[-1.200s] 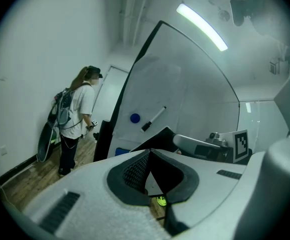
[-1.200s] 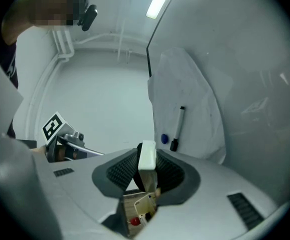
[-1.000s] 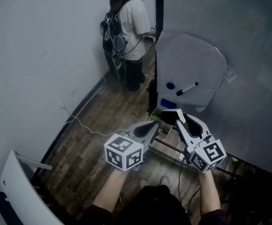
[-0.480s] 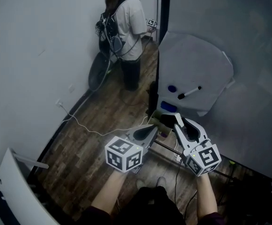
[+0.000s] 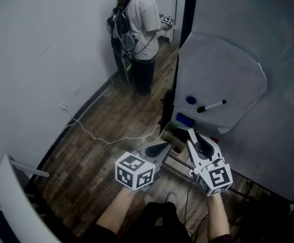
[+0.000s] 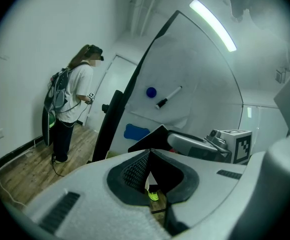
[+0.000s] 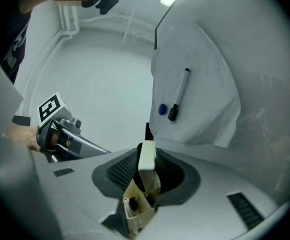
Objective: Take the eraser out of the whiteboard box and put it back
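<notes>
My right gripper is shut on a small cream box. The box stands between the pads with a white piece on top and dark bits inside its open end. My left gripper is beside it on the left, its tips together with nothing between them. Both hover low in front of the whiteboard. On the board sit a blue eraser-like block, a black marker and a round blue magnet.
A person with a backpack stands at the far end by the wall. A white cable trails over the wood floor. A white panel leans at the lower left. The board's dark edge post rises ahead.
Both grippers have sunk a little and sit lower in the head view. The right one still holds the cream box. The whiteboard has drifted right in the view.
</notes>
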### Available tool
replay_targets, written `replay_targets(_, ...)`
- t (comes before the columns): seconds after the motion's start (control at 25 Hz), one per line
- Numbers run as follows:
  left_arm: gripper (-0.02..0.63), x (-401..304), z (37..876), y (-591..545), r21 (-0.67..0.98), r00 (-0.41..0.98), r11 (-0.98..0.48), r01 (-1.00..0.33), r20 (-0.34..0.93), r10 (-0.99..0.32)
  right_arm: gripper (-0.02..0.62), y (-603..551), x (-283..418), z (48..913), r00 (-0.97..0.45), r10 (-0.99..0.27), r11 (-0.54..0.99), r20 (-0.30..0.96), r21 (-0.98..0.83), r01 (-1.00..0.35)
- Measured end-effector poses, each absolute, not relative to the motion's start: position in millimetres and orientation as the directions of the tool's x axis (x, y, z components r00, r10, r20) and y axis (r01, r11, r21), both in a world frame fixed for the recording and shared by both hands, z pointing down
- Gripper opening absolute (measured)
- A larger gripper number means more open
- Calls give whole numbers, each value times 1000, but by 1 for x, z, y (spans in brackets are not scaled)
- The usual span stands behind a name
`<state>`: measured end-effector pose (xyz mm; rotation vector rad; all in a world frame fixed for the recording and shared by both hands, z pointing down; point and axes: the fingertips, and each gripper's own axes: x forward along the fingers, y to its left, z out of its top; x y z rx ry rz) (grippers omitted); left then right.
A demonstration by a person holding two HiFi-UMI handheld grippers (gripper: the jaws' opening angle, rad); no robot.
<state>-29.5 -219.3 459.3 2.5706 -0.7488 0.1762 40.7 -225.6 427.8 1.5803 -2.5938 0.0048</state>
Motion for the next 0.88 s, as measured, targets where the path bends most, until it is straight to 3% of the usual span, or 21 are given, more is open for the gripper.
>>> replay_targets(0.36,5,-26,469,-221,403,841,-738,-541,250,-480,106,-234,33,441,-484,-864,504,142,228,-833)
replay_targets(0.88,5,-23,493,-225,428,832,-713,-555,270,-485,106,-249,27,472,-541,-817,574,200,197,-795)
